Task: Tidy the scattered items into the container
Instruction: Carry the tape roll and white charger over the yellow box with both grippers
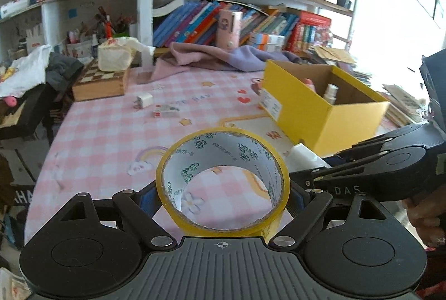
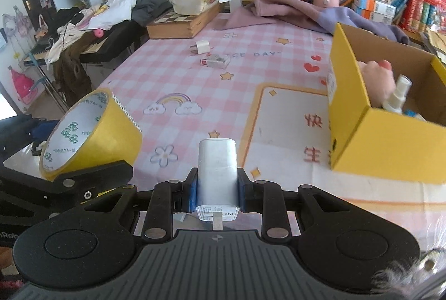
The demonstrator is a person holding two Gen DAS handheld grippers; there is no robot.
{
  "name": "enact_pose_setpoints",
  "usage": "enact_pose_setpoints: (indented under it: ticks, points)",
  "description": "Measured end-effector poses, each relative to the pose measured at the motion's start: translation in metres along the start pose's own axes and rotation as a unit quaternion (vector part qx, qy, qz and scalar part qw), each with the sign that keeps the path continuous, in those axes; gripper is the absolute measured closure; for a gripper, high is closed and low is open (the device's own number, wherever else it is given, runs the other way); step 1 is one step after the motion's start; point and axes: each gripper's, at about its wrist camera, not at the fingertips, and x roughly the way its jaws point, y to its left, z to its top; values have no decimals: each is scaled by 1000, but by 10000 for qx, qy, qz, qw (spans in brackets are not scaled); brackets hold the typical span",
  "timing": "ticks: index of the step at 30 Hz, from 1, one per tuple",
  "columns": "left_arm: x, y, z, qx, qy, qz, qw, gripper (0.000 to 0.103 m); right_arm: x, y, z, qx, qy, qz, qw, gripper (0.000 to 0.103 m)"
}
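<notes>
**Both grippers loaded above the checked cloth**

Left gripper (image 1: 223, 199) pinches a yellow tape roll (image 1: 223, 183) by its sides. Right gripper (image 2: 217, 188) clamps a white charger block (image 2: 217, 169), prongs toward the camera. Yellow box (image 2: 390, 144) stands to the right, holding a spray bottle (image 2: 397, 98) and a pink item (image 2: 376, 74). Plug adapter (image 2: 202, 47) and small carton (image 2: 215, 61) lie mid-table, near a chessboard case (image 2: 178, 24).

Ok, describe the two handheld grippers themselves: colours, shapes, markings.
Both the left gripper and the right gripper are matte black, with a ribbed grey plate, two round hubs, silver-riveted linkage arms and blue finger pads. White lettering marks the right gripper's side. No cables visible.
</notes>
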Motion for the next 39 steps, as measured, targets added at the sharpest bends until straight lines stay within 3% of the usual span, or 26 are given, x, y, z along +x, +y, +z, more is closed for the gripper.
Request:
enact_pose_setpoints:
  ticks: [14,29,39]
  points:
    - [-5,-48,-9,415,-10,-667,9969,16,-50,-24,-50,561,-50,-657,9963,78]
    - [15,-114,-7,1109,219,-1545,9815,16,-89,-72,-87,1305,-125,-1278,9831,78]
    - [34,-146,0,1372,332,-1785,9738,16,-98,-106,-96,1590,-113,-1450,9765,78]
